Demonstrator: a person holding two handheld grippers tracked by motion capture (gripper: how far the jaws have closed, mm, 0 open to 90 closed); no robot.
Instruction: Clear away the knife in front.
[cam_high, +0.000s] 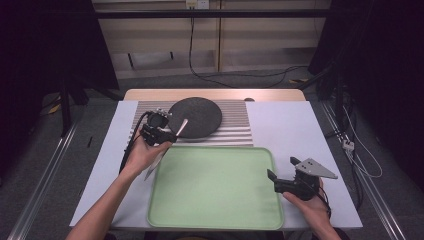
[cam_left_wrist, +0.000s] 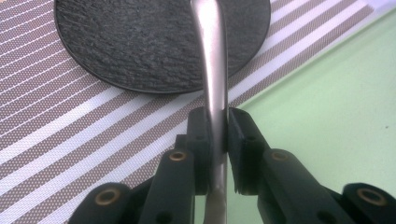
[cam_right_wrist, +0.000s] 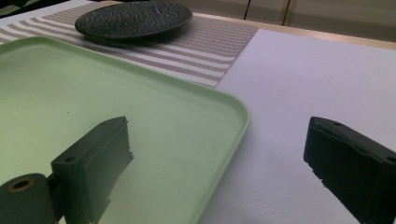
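Observation:
A slim silver metal utensil (cam_high: 181, 127) is clamped between the jaws of my left gripper (cam_high: 169, 136). In the left gripper view its shiny stem (cam_left_wrist: 215, 70) rises from the left gripper (cam_left_wrist: 218, 128) and reaches over the near rim of a round dark textured plate (cam_left_wrist: 140, 42). The utensil's other end hangs below the hand, by the left edge of the green tray (cam_high: 215, 187). My right gripper (cam_high: 274, 181) hovers at the tray's right rim. In the right gripper view that gripper (cam_right_wrist: 219, 144) stands wide open, with nothing between its jaws.
The dark plate (cam_high: 195, 117) lies on a grey-and-white striped placemat (cam_high: 235, 125) behind the tray. A white sheet (cam_high: 295, 130) covers the table. Beyond the table's far edge are cables on the floor and dark stands at both sides.

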